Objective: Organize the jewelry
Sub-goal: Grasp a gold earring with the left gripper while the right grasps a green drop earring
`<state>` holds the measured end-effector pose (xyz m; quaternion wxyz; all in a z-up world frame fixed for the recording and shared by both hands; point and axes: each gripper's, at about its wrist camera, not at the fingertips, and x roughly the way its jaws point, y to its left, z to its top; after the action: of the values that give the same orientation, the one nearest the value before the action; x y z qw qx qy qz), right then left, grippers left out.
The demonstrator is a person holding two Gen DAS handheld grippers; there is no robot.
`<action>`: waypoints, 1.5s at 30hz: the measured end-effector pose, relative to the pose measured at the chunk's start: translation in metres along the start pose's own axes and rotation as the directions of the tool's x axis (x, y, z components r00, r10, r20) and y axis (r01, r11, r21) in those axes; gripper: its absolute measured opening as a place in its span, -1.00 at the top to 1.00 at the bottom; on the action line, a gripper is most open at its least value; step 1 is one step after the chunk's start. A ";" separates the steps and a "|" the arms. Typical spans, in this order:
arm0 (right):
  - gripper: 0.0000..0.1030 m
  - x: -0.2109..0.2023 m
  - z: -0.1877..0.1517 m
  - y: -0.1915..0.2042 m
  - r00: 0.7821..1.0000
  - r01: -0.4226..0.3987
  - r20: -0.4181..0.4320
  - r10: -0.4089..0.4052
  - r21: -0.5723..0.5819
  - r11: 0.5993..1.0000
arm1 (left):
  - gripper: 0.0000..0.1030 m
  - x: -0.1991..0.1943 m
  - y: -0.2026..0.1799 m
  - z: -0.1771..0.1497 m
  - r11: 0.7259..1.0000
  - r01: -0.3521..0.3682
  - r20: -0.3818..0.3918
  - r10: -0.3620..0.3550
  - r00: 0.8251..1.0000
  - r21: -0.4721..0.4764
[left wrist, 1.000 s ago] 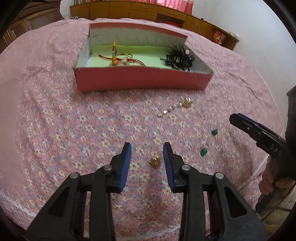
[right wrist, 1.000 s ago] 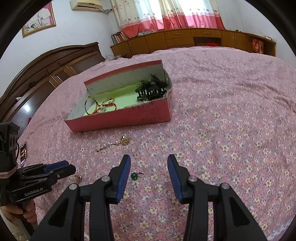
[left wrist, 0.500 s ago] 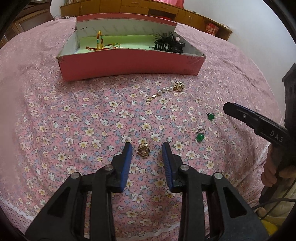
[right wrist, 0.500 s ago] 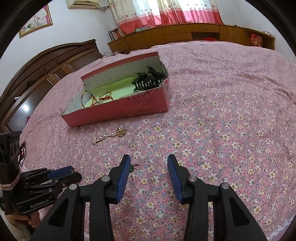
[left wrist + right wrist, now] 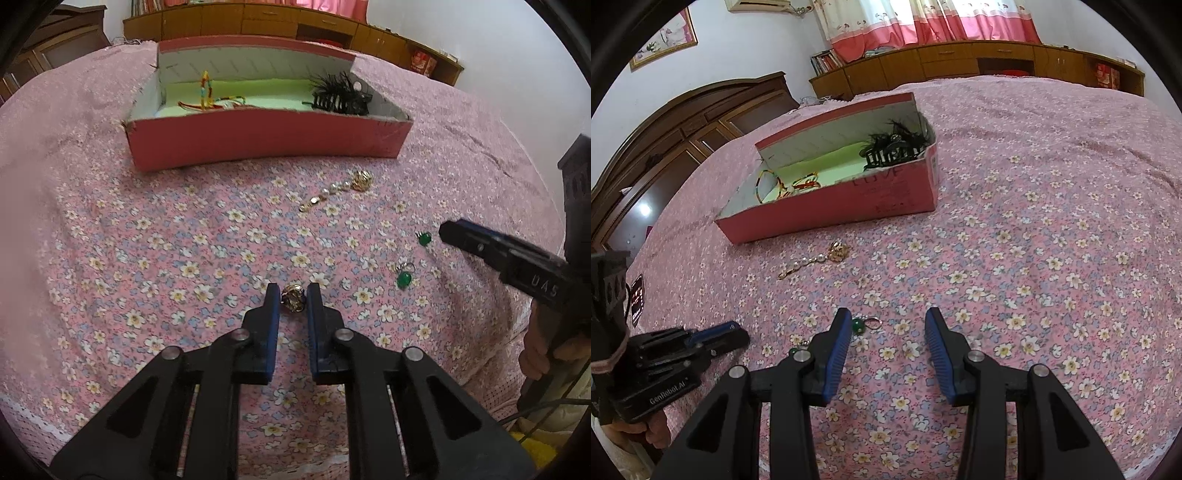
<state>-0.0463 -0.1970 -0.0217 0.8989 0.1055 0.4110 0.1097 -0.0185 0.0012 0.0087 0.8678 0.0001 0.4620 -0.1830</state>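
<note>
A small gold earring (image 5: 293, 298) lies on the flowered bedspread between the blue pads of my left gripper (image 5: 293, 291). Its jaws are closing and the pads touch the earring's sides. Seen from the right wrist, the left gripper (image 5: 738, 334) is low at the left. My right gripper (image 5: 884, 317) hangs open over the spread, holding nothing. A green earring (image 5: 857, 326) lies just beside its left finger (image 5: 838, 332). A second green earring (image 5: 424, 238) lies by the right gripper (image 5: 454, 234). A pearl-and-gold piece (image 5: 340, 190) lies in front of the red box (image 5: 269, 140).
The box holds coloured bracelets (image 5: 207, 99) and a black feathered hair clip (image 5: 340, 98). A dark wooden headboard (image 5: 683, 122) stands at the left and a low cabinet (image 5: 997, 59) runs along the far wall. The bed's lace edge (image 5: 37, 417) is close below.
The left gripper's jaws have closed from wide apart to tight around the gold earring. The right gripper has kept its opening and hardly moved.
</note>
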 end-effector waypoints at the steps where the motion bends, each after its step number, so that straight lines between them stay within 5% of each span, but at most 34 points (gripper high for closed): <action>1: 0.14 0.001 -0.001 0.001 1.000 -0.002 -0.004 0.002 -0.003 1.000 | 0.89 -0.002 0.002 0.001 1.000 -0.003 0.005 0.003 1.000 -0.004; 6: 0.16 0.011 -0.002 0.011 0.999 -0.029 -0.029 0.028 -0.031 0.999 | 0.89 -0.006 0.012 0.001 1.000 -0.008 0.019 0.009 1.000 -0.027; 17: 0.67 0.024 -0.006 0.021 0.999 -0.025 -0.045 0.021 -0.071 0.997 | 0.89 -0.008 0.017 -0.001 0.999 -0.009 0.021 0.010 1.000 -0.051; 45: 0.69 -0.018 0.012 0.036 0.988 -0.077 0.130 0.089 -0.095 0.992 | 0.89 -0.036 0.016 0.033 0.997 -0.031 0.197 0.043 0.979 -0.065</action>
<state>-0.0527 -0.1689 0.0084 0.9228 0.0892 0.3397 0.1583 -0.0048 0.0218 0.0541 0.9123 -0.0364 0.3787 -0.1514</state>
